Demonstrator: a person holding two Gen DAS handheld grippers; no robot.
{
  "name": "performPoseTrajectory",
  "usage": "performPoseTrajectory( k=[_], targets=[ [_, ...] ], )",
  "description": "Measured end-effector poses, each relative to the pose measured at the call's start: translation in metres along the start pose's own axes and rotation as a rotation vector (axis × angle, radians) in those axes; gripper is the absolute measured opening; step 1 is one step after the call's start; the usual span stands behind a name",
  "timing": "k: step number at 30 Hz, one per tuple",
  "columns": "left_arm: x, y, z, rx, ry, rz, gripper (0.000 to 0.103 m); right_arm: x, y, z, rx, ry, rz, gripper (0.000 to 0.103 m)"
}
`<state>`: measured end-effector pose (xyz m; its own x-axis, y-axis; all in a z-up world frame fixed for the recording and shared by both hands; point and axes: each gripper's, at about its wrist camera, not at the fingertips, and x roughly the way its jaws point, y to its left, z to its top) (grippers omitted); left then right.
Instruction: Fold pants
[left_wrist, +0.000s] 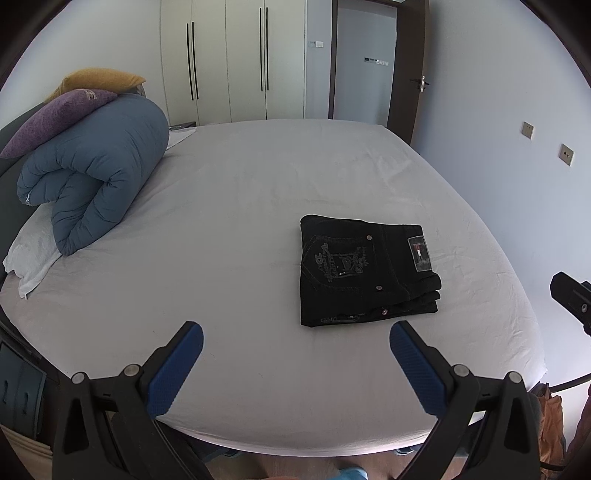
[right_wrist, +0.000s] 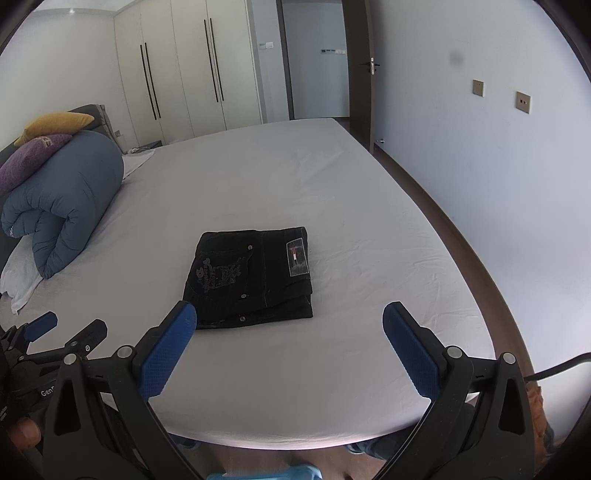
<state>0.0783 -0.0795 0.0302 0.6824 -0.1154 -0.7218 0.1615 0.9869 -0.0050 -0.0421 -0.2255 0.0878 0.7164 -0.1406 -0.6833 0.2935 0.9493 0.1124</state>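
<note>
The black pants (left_wrist: 367, 269) lie folded into a compact rectangle on the bed (left_wrist: 229, 229), right of centre in the left wrist view and near the middle of the right wrist view, back pocket and label patch facing up. The left gripper (left_wrist: 295, 341) hangs at the bottom of the frame, jaws wide and empty, apart from the pants. The right gripper (right_wrist: 289, 323) likewise has its jaws wide, holding nothing. A rolled blue duvet (left_wrist: 92, 173) with a purple pillow (left_wrist: 51, 118) sits at the upper left.

A home bedroom: a sheeted bed (left_wrist: 258, 206), rolled duvet (left_wrist: 96, 177), pillows (left_wrist: 55, 118) and tall wardrobe (left_wrist: 229, 59).
</note>
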Motion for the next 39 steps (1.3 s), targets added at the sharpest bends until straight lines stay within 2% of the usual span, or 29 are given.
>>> performPoseTrajectory(
  k=[39],
  targets=[
    [0.002,-0.002,0.000,0.006,0.018,-0.029,0.103,0.006,0.015,-0.009,-0.014,0.033,0.024,0.103]
  ],
)
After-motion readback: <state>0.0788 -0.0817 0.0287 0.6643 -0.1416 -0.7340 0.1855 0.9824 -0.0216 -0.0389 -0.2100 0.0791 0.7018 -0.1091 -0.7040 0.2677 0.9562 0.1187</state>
